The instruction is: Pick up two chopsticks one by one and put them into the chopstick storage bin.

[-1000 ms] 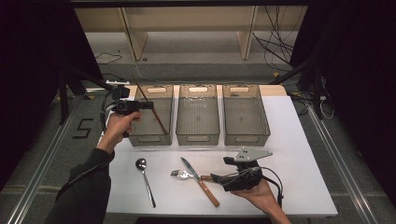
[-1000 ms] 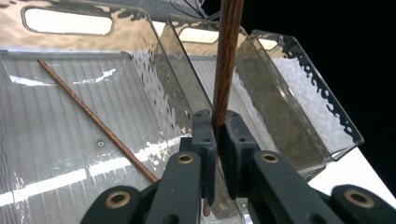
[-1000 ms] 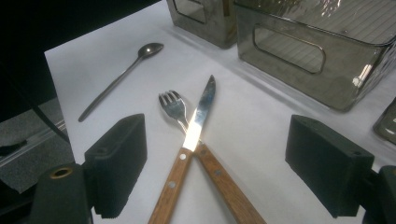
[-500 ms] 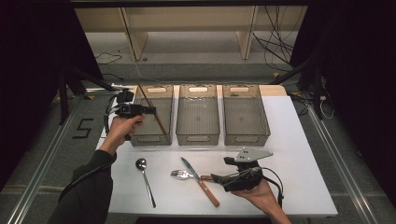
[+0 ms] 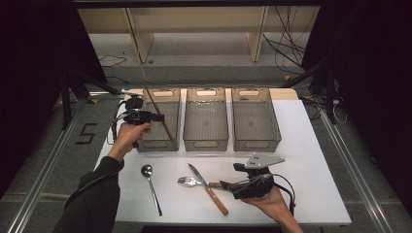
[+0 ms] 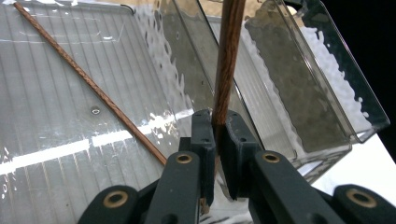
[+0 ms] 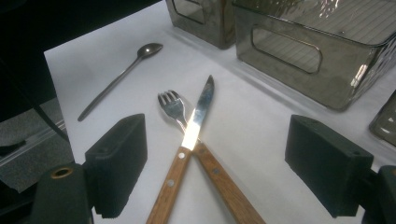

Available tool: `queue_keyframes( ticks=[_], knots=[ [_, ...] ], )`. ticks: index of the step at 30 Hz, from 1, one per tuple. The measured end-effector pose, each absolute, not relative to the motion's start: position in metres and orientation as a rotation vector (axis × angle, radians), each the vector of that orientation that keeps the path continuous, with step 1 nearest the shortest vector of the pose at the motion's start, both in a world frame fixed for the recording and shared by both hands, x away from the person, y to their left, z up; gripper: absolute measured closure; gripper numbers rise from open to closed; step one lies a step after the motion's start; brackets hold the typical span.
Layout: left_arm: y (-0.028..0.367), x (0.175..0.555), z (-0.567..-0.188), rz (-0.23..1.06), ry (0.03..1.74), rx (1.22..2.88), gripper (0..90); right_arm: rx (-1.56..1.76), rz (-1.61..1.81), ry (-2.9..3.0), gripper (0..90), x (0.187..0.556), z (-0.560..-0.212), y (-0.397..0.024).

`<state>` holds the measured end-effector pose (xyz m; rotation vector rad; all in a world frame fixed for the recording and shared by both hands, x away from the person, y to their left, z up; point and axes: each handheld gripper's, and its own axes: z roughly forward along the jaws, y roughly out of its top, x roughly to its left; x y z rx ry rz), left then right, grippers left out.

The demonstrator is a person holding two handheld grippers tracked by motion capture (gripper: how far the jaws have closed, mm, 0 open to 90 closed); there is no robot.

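One camera looks down from high above the white table (image 5: 311,160). Two ride close on grippers; all see the clear plastic bins (image 5: 206,119).

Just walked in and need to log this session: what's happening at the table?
A person is sorting utensils into three clear bins. The left hand-held gripper is shut on a brown chopstick, held over the leftmost bin, where another chopstick already lies. The right hand-held gripper waits open above the crossed knife and fork. A spoon lies untouched on the table.
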<state>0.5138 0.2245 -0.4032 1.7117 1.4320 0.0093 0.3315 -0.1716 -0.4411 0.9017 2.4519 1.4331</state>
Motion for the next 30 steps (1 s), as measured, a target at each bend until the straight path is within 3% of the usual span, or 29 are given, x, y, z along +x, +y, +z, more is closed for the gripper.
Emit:
queue_keyframes(
  ticks=[2, 5, 10, 13, 18, 21, 30],
  knots=[
    [0.222, 0.515, -0.403, 0.014, 1.44, 1.72, 80.9, 0.903, 1.43, 2.454, 21.6, 0.332, -0.441, -0.172],
    [0.218, 0.517, -0.405, 0.011, 1.458, 1.762, 65.4, 0.902, 1.427, 2.461, 21.7, 0.331, -0.441, -0.171],
    [0.208, 0.52, -0.405, 0.11, 1.517, 1.817, 31.6, 0.901, 1.423, 2.462, 21.8, 0.331, -0.442, -0.171],
    [0.201, 0.521, -0.405, 0.131, 1.529, 1.857, 22.5, 0.901, 1.428, 2.458, 21.9, 0.331, -0.441, -0.171],
    [0.195, 0.522, -0.404, 0.183, 1.544, 1.893, 15.6, 0.9, 1.429, 2.457, 21.9, 0.331, -0.441, -0.171],
    [0.191, 0.521, -0.401, 0.297, 1.561, 1.936, 14.6, 0.897, 1.43, 2.455, 21.9, 0.331, -0.44, -0.172],
    [0.192, 0.514, -0.391, 0.286, 1.526, 1.875, 14.9, 0.902, 1.429, 2.459, 21.9, 0.331, -0.441, -0.171]
  ],
)
